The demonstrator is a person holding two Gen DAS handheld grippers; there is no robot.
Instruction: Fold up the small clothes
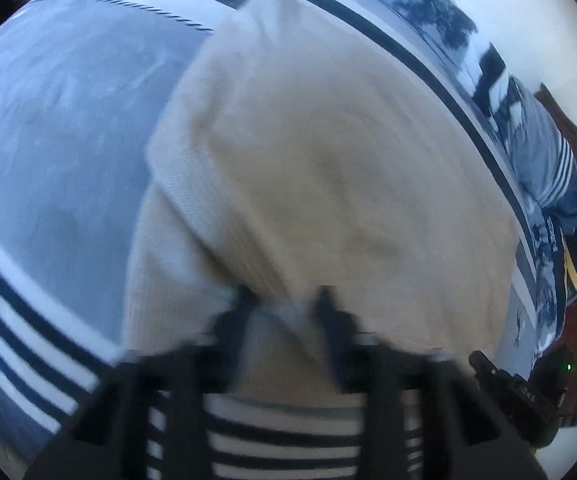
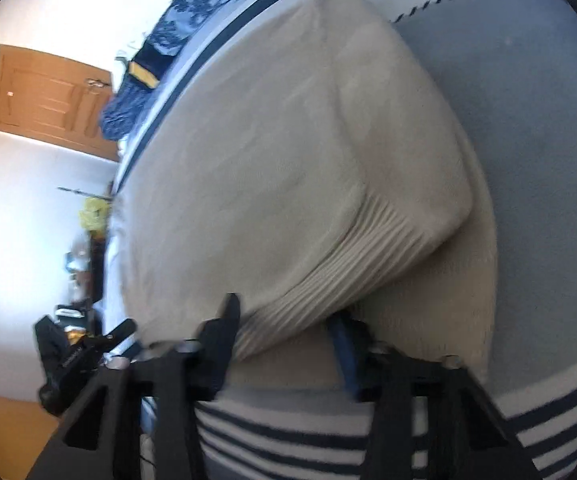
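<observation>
Surface: grey bedspread (image 1: 56, 128) with navy-white stripes.
Garment: cream knit (image 1: 328, 168), folded over.
Room: wooden door (image 2: 48, 96), white walls.
Left gripper (image 1: 284, 300): pinching the knit's edge.
Right gripper (image 2: 288, 316): clamped on the ribbed hem.

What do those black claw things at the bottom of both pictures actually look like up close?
Each is a matte black plastic tool. The left gripper and right gripper each have two narrow tapering fingers on ribbed, triangular-braced mounts. One right finger shows a blue inner face. No sleeves or cables are visible.

A bed (image 2: 548, 128) with a grey, navy-striped cover; white walls (image 2: 48, 8), a wooden door (image 2: 48, 96), daylight.
</observation>
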